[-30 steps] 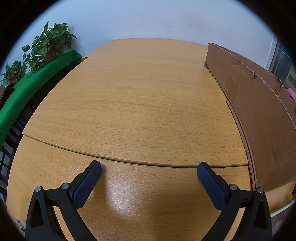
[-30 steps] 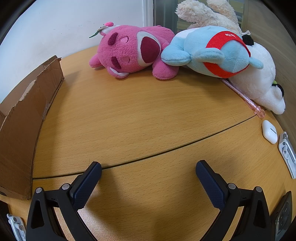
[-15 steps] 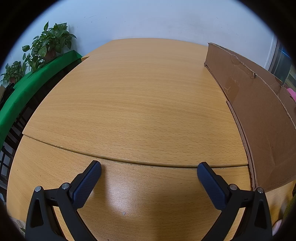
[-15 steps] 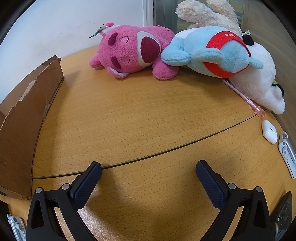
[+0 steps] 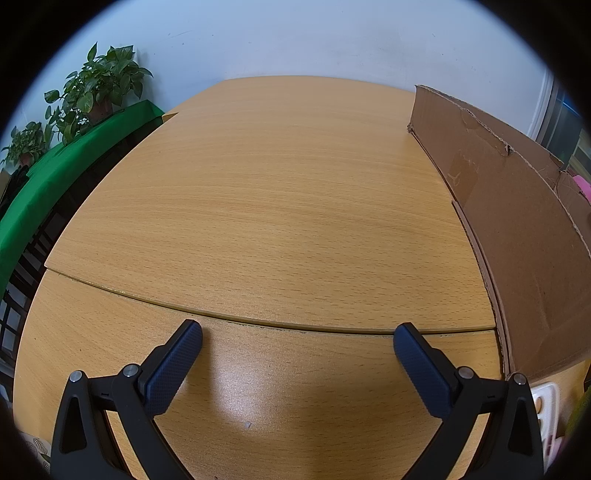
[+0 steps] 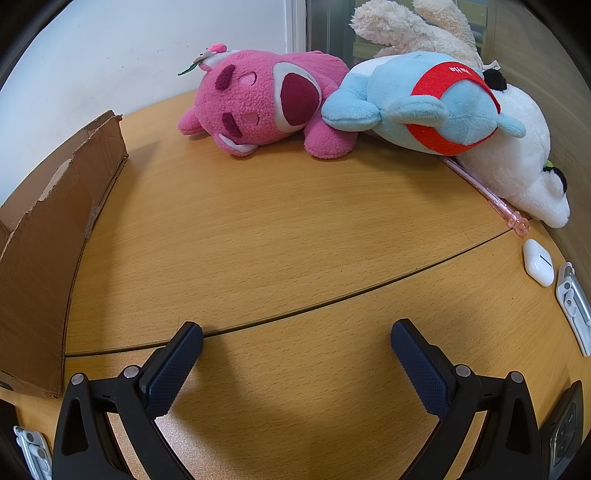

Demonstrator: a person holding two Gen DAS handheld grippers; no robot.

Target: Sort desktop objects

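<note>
The right gripper [image 6: 297, 334] is wide open and holds nothing above the desk [image 6: 277, 240]. Farther away, a pink pen [image 6: 487, 194] lies diagonally, its decorated end pointing near-right, beside the white plush [image 6: 517, 162]. The left gripper [image 5: 297, 336] is also wide open and empty, beside the cardboard box [image 5: 517, 229].

Right wrist view: cream fluffy plush toy [image 6: 410, 26] mostly hidden behind light-blue plush w/ red band [image 6: 432, 107]; top cut off by frame. Thin pink translucent pen [image 6: 487, 192] runs under white plush [image 6: 517, 158], far end hidden. Dark rectangular device [image 6: 563, 439] clipped at lower right, type unclear. Left wrist view: white object [image 5: 546, 402] behind brown cardboard wall [image 5: 517, 229], only partly seen.
</note>
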